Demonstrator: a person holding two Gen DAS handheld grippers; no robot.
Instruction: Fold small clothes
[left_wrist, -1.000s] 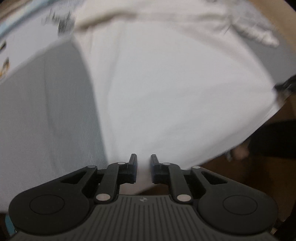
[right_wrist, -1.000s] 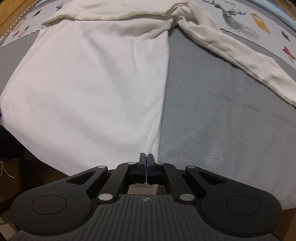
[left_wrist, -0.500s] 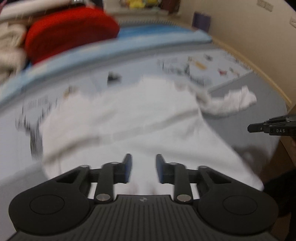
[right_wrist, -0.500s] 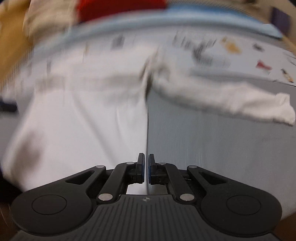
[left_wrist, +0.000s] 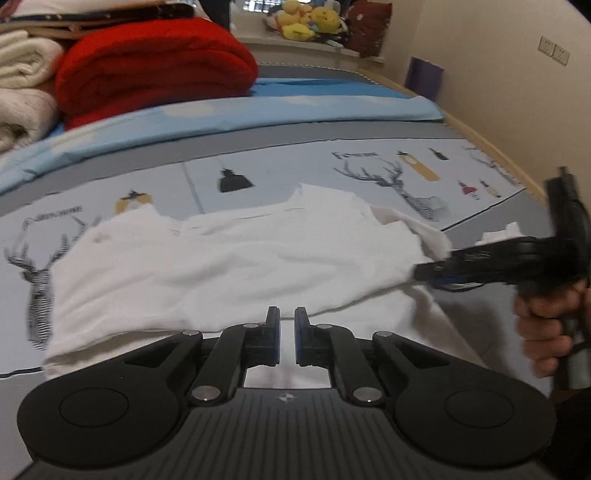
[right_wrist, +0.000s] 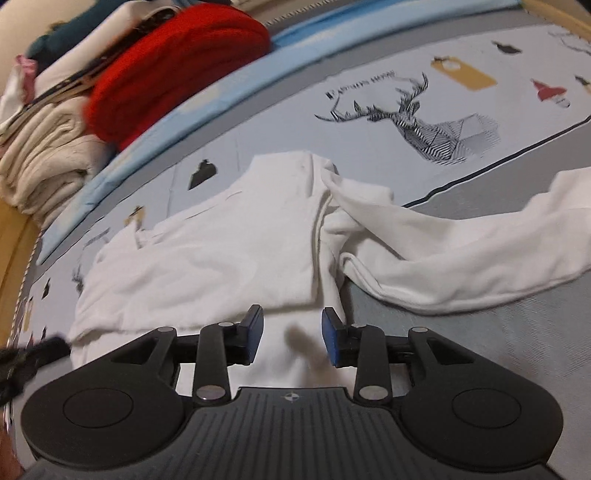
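Beige wall at right, with white switch plates. Wooden bed frame edge beneath it, around a grey sheet printed with deer. Folded red blanket, cream blankets, plush toys behind.

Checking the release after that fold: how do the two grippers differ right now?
The left gripper has its fingers almost together, only a narrow slit between them; the right gripper has its fingers well apart. The left has just been closing, the right opening. Both hover over the white shirt, with no cloth pinched between the fingers.
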